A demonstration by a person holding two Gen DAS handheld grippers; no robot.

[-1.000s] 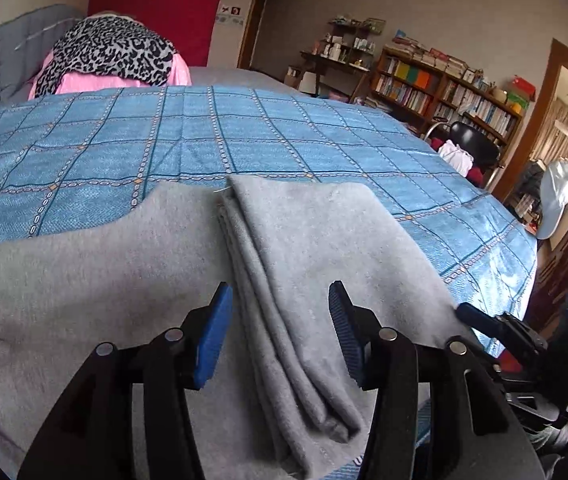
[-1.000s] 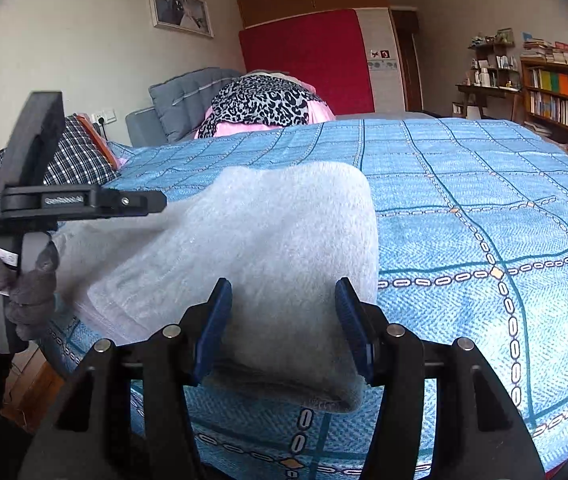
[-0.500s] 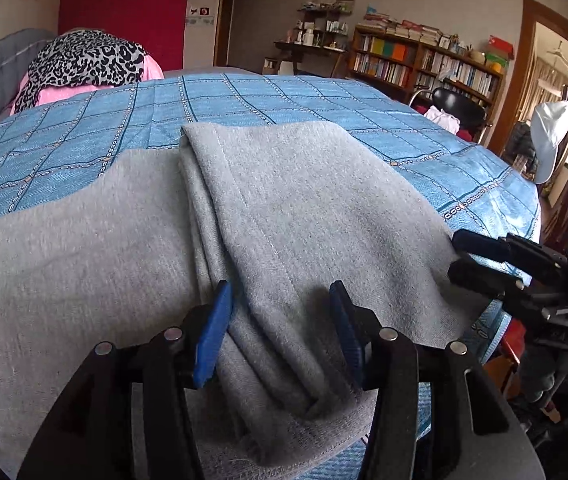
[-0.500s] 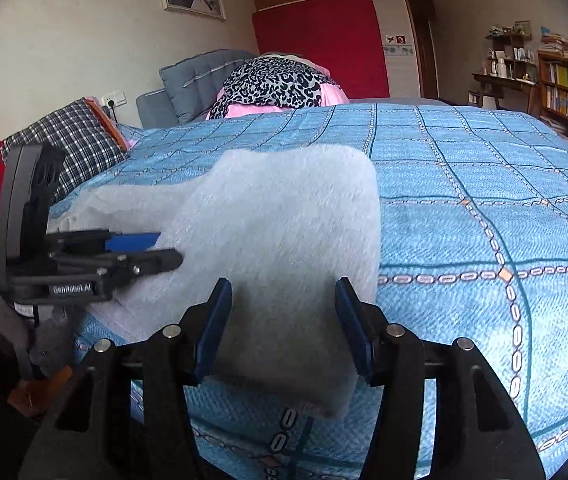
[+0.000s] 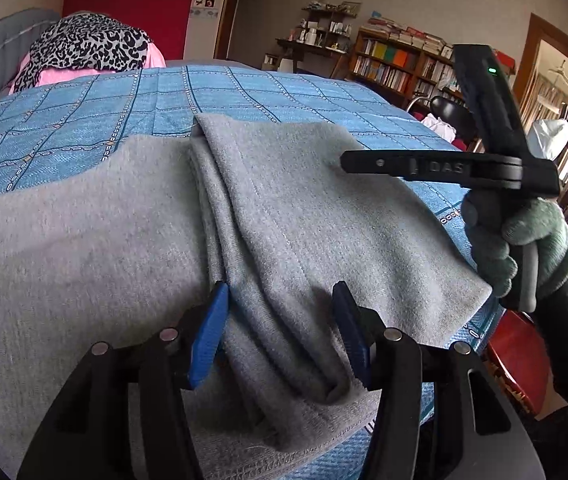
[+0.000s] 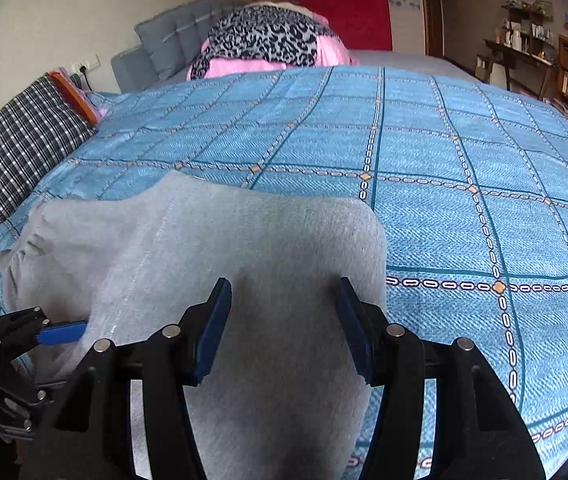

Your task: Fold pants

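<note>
Left wrist view: item, grey pants (image 5: 284, 216), lying on the blue checked bed (image 5: 84, 108) at its near edge, one section folded over onto the rest so a layered fold runs from the far side down toward you. Your left tool (image 5: 280, 332), spread wide, now straddles the bunched near end of that fold, closer in than a second ago, with both blue pads at the cloth and nothing pinched. Your right tool (image 5: 347, 158), which half a second ago sat low at the bed's right edge, is now raised above the right part of the folded section in your gloved right hand (image 5: 523, 248); from this side you cannot tell its gap. Right wrist view: the same right tool (image 6: 284, 328) shows its jaws spread, hovering over the grey cloth, gripping nothing; the left tool (image 6: 60, 332) appears at the left margin, blue pad against the fabric. Reading: both tools have closed in on the near hem, so you appear set to pinch it for the next fold; no grasp made yet.
</note>
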